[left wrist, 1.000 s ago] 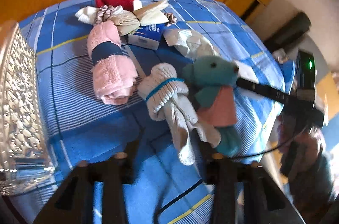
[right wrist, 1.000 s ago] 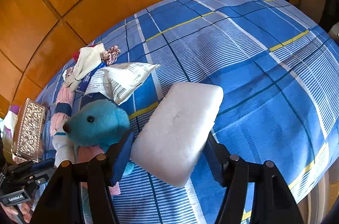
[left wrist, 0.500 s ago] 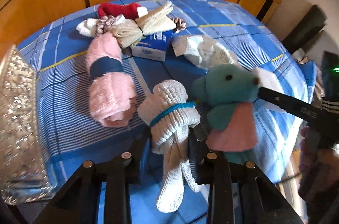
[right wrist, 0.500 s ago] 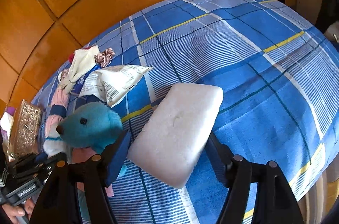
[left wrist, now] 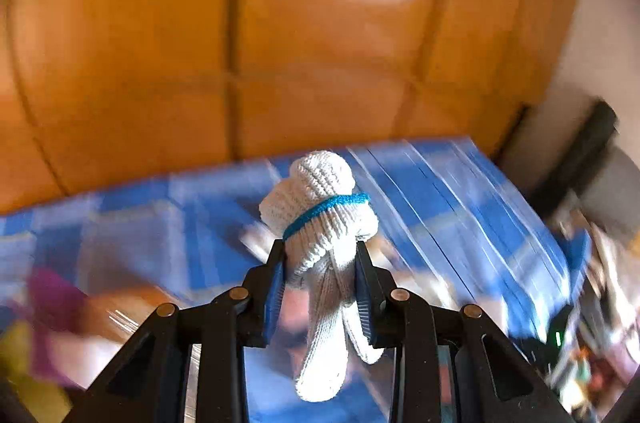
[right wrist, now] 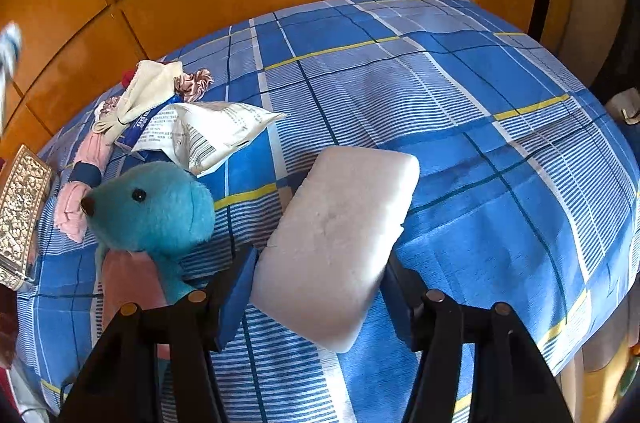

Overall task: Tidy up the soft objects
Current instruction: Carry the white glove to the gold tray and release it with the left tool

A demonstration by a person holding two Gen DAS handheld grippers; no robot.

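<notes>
**Glove bundle up in the left gripper, foam block in the right**

Glove bundle [left wrist: 320, 223], white knit tied with a blue band, sits pinched between the pads of the left gripper [left wrist: 320, 263], held above the bed [left wrist: 460, 191]. Its rounded top stands clear of the fingertips and its loose fingers hang down between the gripper arms. Behind it the view is smeared; only the blue plaid bedcover and the orange wood panels [left wrist: 280, 43] read clearly.

The right gripper [right wrist: 320, 271] is closed on the near end of a white foam block [right wrist: 340, 227], one finger on each long side. The block lies diagonally over the bedcover, its far end pointing away; whether it rests on the bed [right wrist: 460, 103] or is lifted, I cannot tell.

Just left of the block sits a teal plush [right wrist: 152, 207], almost touching the left finger. Beyond it lie a white packet [right wrist: 208, 135], a pink roll [right wrist: 80, 191] and a heap of cloth [right wrist: 148, 95]. A gold box [right wrist: 20, 199] stands at the bed's left edge.

Right of the block the bedcover runs bare to its far and right edges.
</notes>
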